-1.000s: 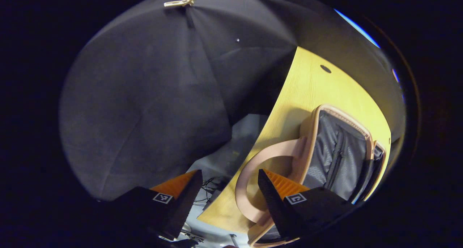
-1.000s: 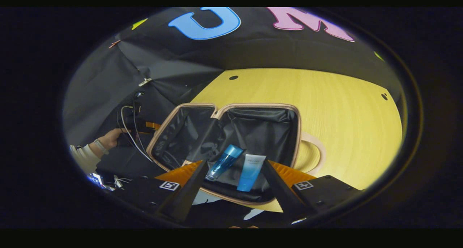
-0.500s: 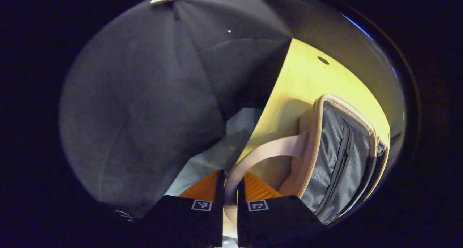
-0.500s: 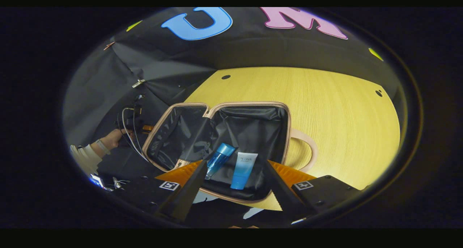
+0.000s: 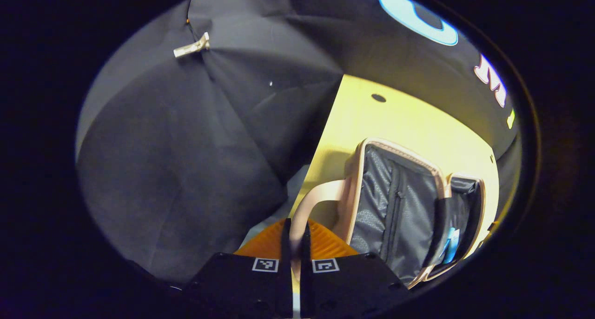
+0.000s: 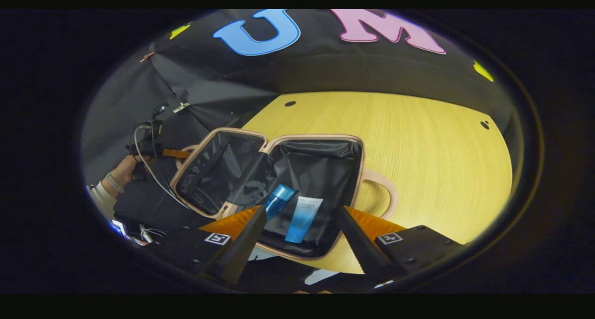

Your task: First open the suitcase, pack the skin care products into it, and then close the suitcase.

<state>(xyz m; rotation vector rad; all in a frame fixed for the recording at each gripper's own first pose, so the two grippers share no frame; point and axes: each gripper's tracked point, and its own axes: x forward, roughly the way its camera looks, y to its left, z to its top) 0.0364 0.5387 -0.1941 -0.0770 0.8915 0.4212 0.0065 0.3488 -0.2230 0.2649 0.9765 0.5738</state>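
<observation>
two products: a blue bottle (image 6: 279,200) and a blue-and-white tube (image 6: 302,212) lie side by side in the right half of the open suitcase (image 6: 346,144), at about 6 o'clock in the right gripper view.
change: a second ago the left gripper (image 5: 294,235) was spread wide beside the pink handle (image 5: 312,200); now its fingers are pinched on that strap with almost no gap.
lid half: it has tipped up since then, and the grey zipped lining (image 5: 395,207) stands more upright at 4 o'clock in the left gripper view.
meaning: packing looks done; i judge the closing swing has begun.
right gripper (image 6: 300,235): fingers wide apart, holding nothing, hovering at the case's near edge.
person: a hand (image 6: 122,169) at 9 o'clock holds the other tool.
materials: smooth pink shell rim, crinkly black liner, glossy plastic tube, flat curved strap.
table (image 6: 418,147): pale wood grain, with small dark holes.
</observation>
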